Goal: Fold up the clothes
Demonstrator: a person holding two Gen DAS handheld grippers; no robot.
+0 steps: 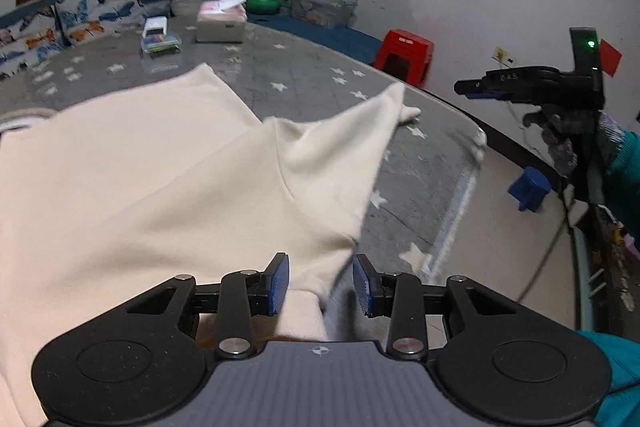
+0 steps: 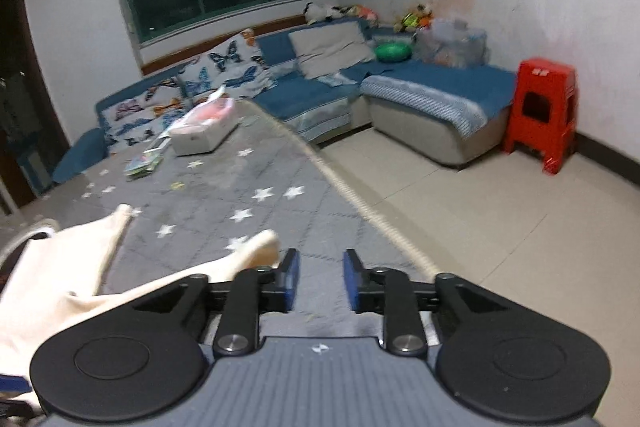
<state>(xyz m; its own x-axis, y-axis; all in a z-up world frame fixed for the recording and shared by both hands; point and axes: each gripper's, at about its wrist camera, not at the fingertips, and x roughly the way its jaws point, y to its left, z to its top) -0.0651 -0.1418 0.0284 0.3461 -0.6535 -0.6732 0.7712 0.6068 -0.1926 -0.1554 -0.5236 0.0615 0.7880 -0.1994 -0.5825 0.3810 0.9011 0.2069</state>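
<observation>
- The room has a blue sofa (image 2: 400, 83) with butterfly cushions (image 2: 224, 67), a dark window, and a red stool (image 2: 544, 115) by the white wall. A table with a grey star cloth (image 1: 320, 67) fills the front.
- On the left of the table lies the cream top (image 1: 160, 167). It is spread wide and partly bunched. One sleeve (image 1: 376, 119) sticks out to the right, with its tip on the cloth. Another flap points up toward the far side.
- The top is not a neat folded stack. It may have one fold in it, or it may just be spread out ready; I cannot tell which. So there looks to be more folding to go.
- The left gripper (image 1: 320, 279) is low over the near edge of the top. Its blue fingers are apart. A bit of cream cloth sits between them, but they are not pinching it.
- The right gripper (image 2: 320, 279) hangs over the bare star cloth, just right of the sleeve tip. Its fingers are apart too, with nothing between them.
- The left view shows most of the top, and the right gripper up in the air held by a gloved hand (image 1: 568, 131) with a teal sleeve.
- The right view shows only the edge of the top, but more of the sofa and the tiled floor (image 2: 500, 227).
</observation>
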